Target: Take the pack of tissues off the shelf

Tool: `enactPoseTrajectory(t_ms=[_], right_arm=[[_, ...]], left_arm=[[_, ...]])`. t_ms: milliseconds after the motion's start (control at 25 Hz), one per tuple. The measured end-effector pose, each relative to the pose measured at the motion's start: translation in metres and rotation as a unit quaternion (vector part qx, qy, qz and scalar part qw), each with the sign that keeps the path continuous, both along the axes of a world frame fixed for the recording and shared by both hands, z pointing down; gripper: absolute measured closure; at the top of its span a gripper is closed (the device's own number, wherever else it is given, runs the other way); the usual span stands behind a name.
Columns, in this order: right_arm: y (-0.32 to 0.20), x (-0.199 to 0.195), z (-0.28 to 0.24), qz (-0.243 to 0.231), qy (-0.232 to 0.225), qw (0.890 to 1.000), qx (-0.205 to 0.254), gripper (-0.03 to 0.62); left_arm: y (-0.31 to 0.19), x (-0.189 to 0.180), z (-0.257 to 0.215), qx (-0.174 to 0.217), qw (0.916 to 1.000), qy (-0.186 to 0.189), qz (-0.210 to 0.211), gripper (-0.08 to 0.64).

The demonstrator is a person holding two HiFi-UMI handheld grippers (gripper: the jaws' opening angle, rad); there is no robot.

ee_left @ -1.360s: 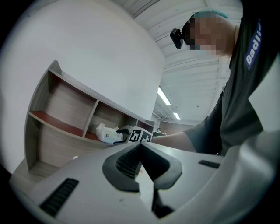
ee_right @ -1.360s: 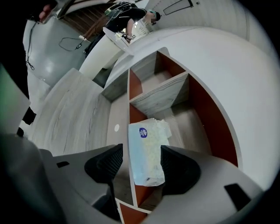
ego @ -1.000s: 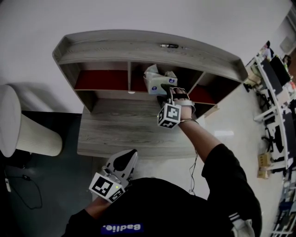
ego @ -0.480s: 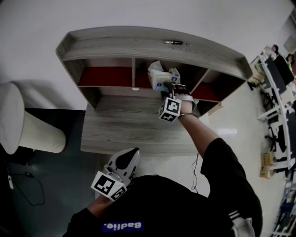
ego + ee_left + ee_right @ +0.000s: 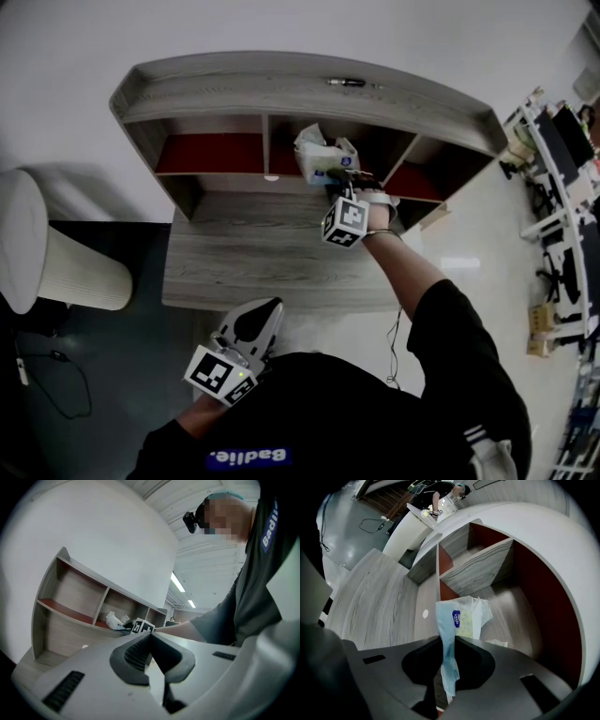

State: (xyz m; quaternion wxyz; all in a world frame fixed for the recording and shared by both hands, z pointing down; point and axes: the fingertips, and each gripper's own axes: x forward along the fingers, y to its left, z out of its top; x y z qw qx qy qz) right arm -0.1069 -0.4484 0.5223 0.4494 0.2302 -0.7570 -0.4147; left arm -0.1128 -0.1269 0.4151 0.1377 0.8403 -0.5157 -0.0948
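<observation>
Pinching tissue pack (image 5: 461, 618) in shelf (image 5: 487, 569) — right tool (image 5: 449, 638) just closed, left tool (image 5: 151, 634) jaws together

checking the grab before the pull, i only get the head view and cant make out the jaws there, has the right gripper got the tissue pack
Observer: Yes. In its own view the right gripper has just been closing, and its jaws pinch the light blue plastic pack of tissues.
Operator: where on it
Observer: On a thin flat edge of the wrapper, on the near side of the dark blue oval label. The pack's bulk lies beyond the jaws.
Operator: left one busy
Observer: No. The left gripper has its jaws together, nothing between them.
</observation>
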Motion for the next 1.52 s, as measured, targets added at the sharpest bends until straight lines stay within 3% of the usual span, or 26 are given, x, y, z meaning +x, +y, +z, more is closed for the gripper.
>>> enactPoseTrajectory(t_ms=[400, 880, 1240, 1520], right_arm=[[0.019, 0.003, -0.021, -0.021, -0.022, 1.000, 0.006, 0.529], [0.058, 0.030, -0.049, -0.024, -0.105, 0.994, -0.036, 0.529], [0.116, 0.040, -0.054, -0.043, -0.171, 0.980, -0.097, 0.529], [0.155, 0.052, -0.060, -0.040, -0.222, 0.961, -0.158, 0.529]], left_arm=[[-0.001, 0.011, -0.002, 0.003, 0.9999, -0.001, 0.014, 0.561], [-0.005, 0.023, -0.001, 0.004, 0.9994, 0.001, 0.034, 0.561], [0.001, 0.030, -0.003, 0.007, 0.9991, -0.001, 0.043, 0.561], [0.008, 0.031, -0.003, 0.008, 0.9989, 0.000, 0.047, 0.561]])
